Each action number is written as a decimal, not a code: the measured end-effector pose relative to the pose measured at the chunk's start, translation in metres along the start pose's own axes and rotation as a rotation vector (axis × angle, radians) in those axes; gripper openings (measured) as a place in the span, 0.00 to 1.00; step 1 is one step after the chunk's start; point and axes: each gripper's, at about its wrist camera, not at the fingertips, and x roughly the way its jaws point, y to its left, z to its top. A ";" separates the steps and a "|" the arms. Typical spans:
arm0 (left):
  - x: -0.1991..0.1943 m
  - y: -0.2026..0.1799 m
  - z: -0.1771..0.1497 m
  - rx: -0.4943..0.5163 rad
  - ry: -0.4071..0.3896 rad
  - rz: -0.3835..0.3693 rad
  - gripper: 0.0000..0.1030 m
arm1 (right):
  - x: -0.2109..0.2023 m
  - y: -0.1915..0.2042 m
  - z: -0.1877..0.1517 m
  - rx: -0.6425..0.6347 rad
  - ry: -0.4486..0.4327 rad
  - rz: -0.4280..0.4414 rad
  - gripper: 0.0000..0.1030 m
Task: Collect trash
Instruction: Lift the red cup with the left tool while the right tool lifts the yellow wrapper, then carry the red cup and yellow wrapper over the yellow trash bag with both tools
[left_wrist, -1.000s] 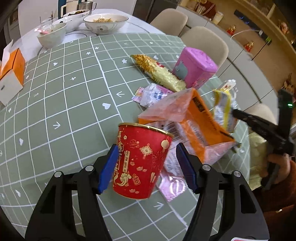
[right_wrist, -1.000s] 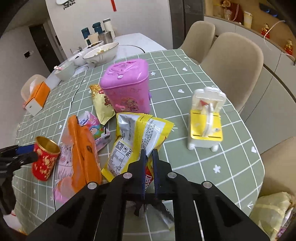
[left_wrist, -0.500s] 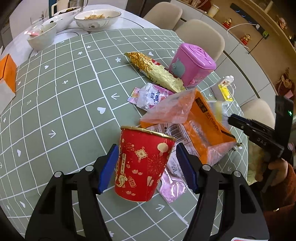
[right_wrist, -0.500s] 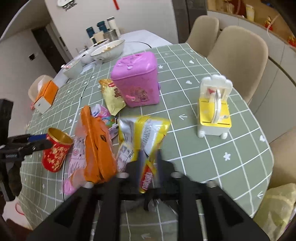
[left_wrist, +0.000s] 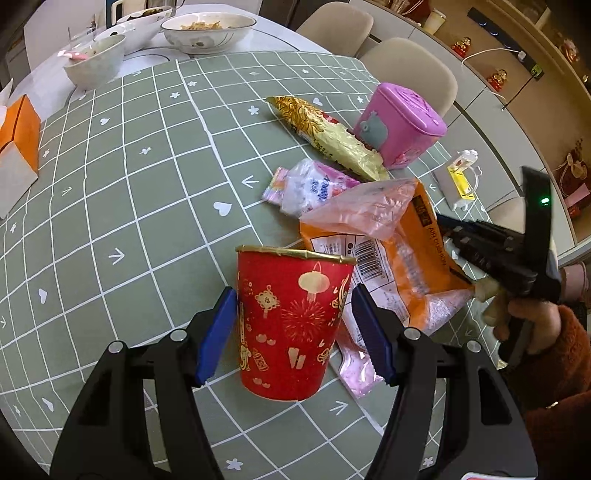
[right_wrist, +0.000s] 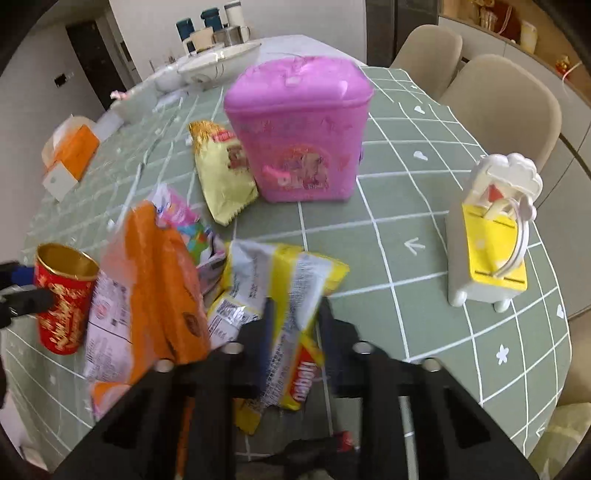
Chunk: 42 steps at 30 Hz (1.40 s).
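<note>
My left gripper (left_wrist: 291, 332) is shut on a red paper cup (left_wrist: 291, 325) with gold prints, held upright just above the green checked tablecloth (left_wrist: 129, 184); the cup also shows in the right wrist view (right_wrist: 62, 295). My right gripper (right_wrist: 293, 325) has its jaws parted around a yellow and white snack wrapper (right_wrist: 280, 291), which hangs loose between them; the view is blurred. An orange and clear plastic bag (left_wrist: 391, 251) lies beside the cup. A gold snack bag (left_wrist: 325, 136) and a pink and white wrapper (left_wrist: 306, 184) lie further back.
A pink lidded bin (right_wrist: 299, 129) stands mid-table, a yellow and white holder (right_wrist: 491, 236) to its right. An orange tissue box (left_wrist: 18, 136) sits at the left, bowls (left_wrist: 207, 29) at the far end. Beige chairs (right_wrist: 502, 110) ring the table's right side.
My right gripper's jaws have parted from a tight pinch on the yellow wrapper and moved toward the pink bin. The left gripper has kept its hold on the red cup.
</note>
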 end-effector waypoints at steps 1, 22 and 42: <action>0.000 0.000 0.001 -0.003 0.000 -0.001 0.59 | -0.008 0.000 0.002 -0.015 -0.020 -0.009 0.10; -0.001 -0.005 0.003 -0.015 -0.024 -0.057 0.50 | -0.097 0.012 -0.009 0.018 -0.142 -0.033 0.10; -0.085 -0.069 -0.021 0.048 -0.268 -0.113 0.50 | -0.188 0.015 -0.064 0.068 -0.290 -0.094 0.10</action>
